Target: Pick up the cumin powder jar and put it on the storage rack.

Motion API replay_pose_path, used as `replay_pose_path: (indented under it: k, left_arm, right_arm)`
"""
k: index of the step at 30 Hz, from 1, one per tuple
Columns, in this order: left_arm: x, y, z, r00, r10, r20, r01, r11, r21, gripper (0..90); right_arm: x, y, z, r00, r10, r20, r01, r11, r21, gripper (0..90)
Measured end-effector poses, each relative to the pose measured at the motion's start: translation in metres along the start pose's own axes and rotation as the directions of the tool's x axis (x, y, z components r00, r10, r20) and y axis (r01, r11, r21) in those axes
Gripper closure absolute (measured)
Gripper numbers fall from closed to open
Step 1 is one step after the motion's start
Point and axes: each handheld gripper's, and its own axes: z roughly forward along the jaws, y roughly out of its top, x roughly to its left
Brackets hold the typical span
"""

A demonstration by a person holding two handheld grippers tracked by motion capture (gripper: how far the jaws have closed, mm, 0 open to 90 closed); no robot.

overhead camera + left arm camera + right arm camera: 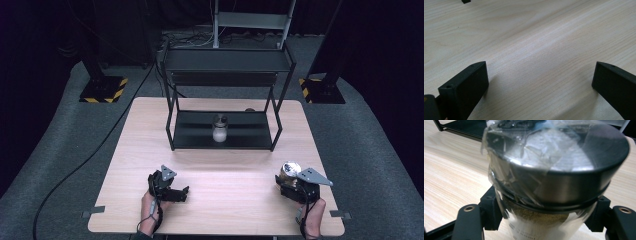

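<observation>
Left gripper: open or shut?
Open. The left gripper shows its jaws far apart over the bare table, nothing between them.

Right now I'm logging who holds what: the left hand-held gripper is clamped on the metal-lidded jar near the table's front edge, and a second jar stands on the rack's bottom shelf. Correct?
Wrong hand. The right hand-held gripper is clamped on the metal-lidded jar, as the right gripper view shows; the left hand-held gripper is open over bare table. The second jar does stand on the rack's bottom shelf.
</observation>
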Motion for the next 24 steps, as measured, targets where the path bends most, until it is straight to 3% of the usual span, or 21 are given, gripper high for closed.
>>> replay_pose_path:
  k: [11, 24]
  left_arm:
    - [0.0, 0.0, 0.0, 1.0, 0.0, 0.0, 0.0, 1.0, 0.0, 0.3]
    - [0.0, 0.0, 0.0, 1.0, 0.0, 0.0, 0.0, 1.0, 0.0, 0.3]
  right_arm:
    - [0.002, 0.017, 0.018, 0.999, -0.029, -0.035, 0.029, 1.0, -0.004, 30.5]
    - [0.003, 0.032, 0.028, 0.9976, -0.05, -0.048, 0.049, 0.999, -0.014, 30.5]
